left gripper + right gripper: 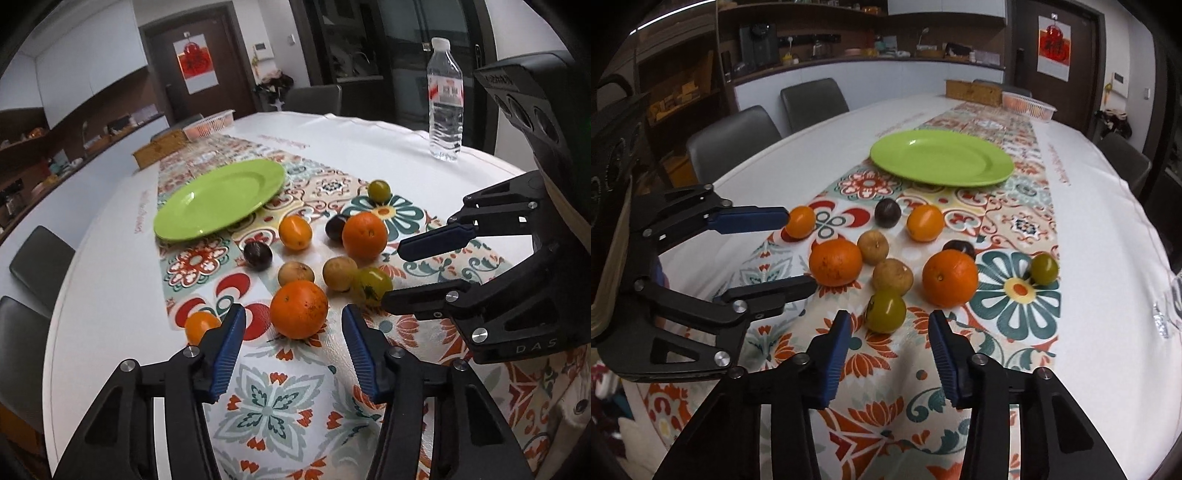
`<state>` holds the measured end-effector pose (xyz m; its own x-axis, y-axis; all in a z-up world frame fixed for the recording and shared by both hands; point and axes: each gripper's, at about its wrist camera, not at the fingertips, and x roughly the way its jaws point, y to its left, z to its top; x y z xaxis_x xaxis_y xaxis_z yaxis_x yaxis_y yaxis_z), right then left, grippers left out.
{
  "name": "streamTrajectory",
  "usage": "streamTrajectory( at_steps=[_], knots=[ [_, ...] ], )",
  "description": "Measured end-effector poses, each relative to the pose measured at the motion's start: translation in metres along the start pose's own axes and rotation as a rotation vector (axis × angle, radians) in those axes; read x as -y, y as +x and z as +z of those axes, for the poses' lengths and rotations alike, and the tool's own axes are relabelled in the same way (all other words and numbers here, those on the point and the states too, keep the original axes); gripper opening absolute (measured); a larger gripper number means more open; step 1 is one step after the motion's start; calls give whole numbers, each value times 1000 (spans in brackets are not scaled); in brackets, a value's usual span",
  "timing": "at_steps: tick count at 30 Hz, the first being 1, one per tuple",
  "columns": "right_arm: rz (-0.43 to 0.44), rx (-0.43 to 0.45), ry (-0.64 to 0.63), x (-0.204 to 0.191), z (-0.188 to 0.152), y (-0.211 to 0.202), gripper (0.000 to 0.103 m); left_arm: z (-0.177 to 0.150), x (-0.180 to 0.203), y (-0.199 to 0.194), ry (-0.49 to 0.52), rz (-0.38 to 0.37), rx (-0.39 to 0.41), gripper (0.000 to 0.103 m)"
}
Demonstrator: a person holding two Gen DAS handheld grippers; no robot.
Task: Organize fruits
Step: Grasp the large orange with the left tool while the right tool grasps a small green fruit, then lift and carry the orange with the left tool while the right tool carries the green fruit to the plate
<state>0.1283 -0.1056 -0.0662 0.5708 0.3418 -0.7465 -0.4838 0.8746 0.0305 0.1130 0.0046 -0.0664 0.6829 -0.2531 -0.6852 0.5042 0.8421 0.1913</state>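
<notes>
Left wrist view: left gripper [293, 345] jaws apart, short of near orange [298, 309]; right gripper [886, 341] likewise before green tomato [885, 310]. Green plate [218, 201] bare, white table margin [110, 240] beside it.

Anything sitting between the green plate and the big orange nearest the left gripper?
Yes: in the left wrist view, a dark purple plum and a brownish round fruit lie between the green plate and that large orange.

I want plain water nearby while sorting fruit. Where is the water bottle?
The water bottle shows only in the left wrist view, upright at the table's far right edge, beyond the fruit and right of the green plate.
</notes>
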Motion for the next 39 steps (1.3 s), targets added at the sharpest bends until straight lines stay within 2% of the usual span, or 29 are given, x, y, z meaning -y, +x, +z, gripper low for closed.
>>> streamTrajectory(
  at_steps=[5, 8, 11, 15, 19, 24, 34, 39],
  knots=[
    [21, -17, 7, 4, 1, 10, 43, 2, -5, 10, -22, -30, -21, 53],
    [39, -25, 14, 5, 2, 17, 38, 3, -8, 16, -32, -48, -38, 52],
    [49, -35, 22, 7, 3, 22, 37, 6, -8, 22, -30, -53, -46, 51],
    [82, -55, 40, 12, 2, 28, 29, 9, -10, 28, -50, -73, -61, 45],
    [100, -57, 52, 16, 2, 29, 29, 11, -8, 35, -65, -71, -73, 41],
    [111, -57, 61, 18, 3, 28, 28, 12, -9, 34, -115, -74, -82, 40],
    [115, -19, 67, 19, 5, 8, 28, 17, -9, 11, -232, -3, -49, 39],
    [105, 16, 74, 24, 12, -7, 28, 24, -6, -5, -258, 31, -13, 39]
  ],
)
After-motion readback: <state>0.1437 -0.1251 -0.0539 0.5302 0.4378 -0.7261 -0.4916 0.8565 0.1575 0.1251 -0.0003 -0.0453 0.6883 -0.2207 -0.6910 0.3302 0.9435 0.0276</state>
